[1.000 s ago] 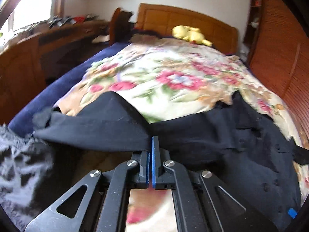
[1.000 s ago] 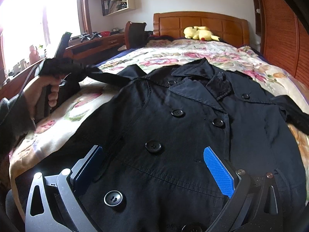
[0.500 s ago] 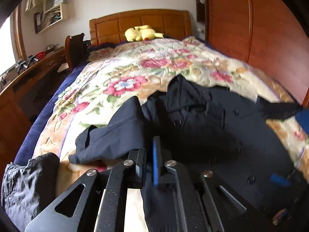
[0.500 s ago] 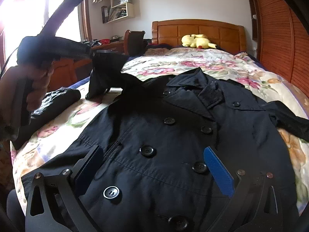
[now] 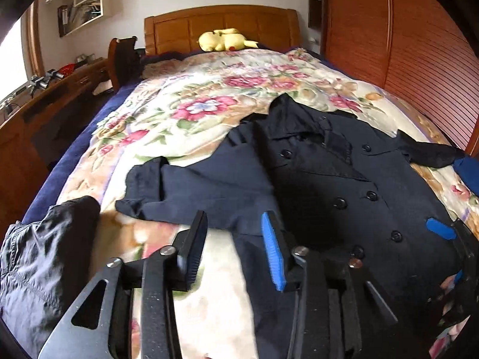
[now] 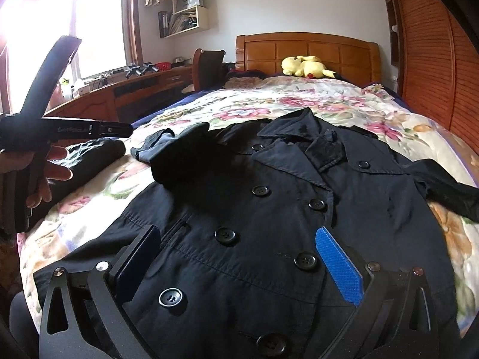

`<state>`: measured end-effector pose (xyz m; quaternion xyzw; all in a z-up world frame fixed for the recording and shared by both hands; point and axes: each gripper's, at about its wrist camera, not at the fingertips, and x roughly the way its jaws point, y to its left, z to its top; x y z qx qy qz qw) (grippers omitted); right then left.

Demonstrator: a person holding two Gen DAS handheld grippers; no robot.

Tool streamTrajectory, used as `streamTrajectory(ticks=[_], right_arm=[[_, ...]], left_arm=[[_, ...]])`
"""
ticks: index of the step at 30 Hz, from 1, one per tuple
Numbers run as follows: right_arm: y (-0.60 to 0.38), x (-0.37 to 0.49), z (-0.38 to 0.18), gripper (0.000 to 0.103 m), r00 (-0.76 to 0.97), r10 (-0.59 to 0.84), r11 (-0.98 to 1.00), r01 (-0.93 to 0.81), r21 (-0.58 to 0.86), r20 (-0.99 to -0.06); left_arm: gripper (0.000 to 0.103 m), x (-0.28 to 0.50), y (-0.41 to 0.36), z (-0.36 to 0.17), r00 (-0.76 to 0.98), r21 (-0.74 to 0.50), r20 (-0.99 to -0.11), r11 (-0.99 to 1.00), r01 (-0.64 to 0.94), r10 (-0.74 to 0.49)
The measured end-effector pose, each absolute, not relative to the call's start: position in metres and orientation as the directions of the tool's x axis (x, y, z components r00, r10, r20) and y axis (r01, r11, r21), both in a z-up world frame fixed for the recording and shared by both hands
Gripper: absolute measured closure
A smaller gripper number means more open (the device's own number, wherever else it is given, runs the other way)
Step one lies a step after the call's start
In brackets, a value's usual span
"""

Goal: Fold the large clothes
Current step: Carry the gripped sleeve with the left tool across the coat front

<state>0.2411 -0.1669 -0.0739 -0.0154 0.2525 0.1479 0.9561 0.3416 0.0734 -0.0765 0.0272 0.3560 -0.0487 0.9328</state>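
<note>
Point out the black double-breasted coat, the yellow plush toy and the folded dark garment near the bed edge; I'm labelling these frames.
black double-breasted coat (image 6: 269, 218): right wrist view, front panel between buttons.
yellow plush toy (image 6: 302, 66): right wrist view, its body.
folded dark garment (image 5: 45, 257): left wrist view, crinkled top surface.
</note>
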Motion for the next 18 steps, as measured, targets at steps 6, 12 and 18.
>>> streamTrajectory(ticks=[6,12,18], right_arm=[[-0.168,0.242,-0.076,0.0,0.828,0.271,0.957,-0.284,0.049,-0.491],[-0.166,0.244,-0.078,0.0,0.819,0.269,0.958,-0.284,0.048,-0.508],[-0.164,0.245,-0.078,0.0,0.808,0.273,0.954,-0.298,0.039,-0.522]], left_arm=[[0.028,0.365,0.112,-0.091,0.735,0.024,-0.678,0.999,0.033,-0.008],[0.027,0.416,0.157,-0.119,0.679,0.021,-0.732,0.998,-0.055,0.053],[0.027,0.45,0.188,-0.142,0.647,-0.021,-0.76,0.992,-0.122,0.064]])
